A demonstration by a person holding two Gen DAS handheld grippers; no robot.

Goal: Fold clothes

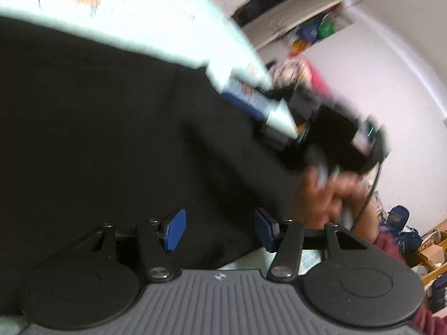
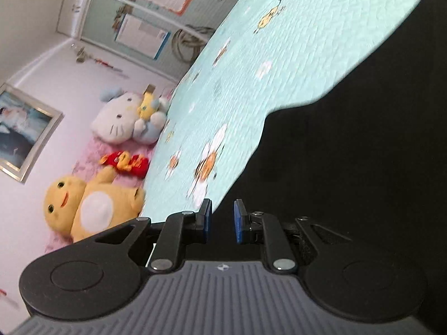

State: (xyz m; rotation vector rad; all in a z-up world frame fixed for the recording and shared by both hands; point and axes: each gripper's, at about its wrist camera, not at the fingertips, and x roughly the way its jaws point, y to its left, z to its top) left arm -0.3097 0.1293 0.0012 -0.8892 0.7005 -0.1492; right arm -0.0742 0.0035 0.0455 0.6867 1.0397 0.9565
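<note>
A black garment lies spread over a pale blue quilt printed with bees and flowers. My left gripper hovers low over the cloth, open, its blue pads wide apart and nothing pinched between them. Beyond it, blurred, a hand in a maroon sleeve holds the body of the right tool at the garment's far edge. In the right wrist view my right gripper sits at the edge of the black garment where it meets the quilt. Its pads stand a narrow gap apart; whether cloth lies in that gap is unclear.
Plush toys lie beyond the quilt on pink bedding: a yellow one, a white cat and a red cushion. A framed picture hangs on the wall. Shelves and boxes stand on the other side.
</note>
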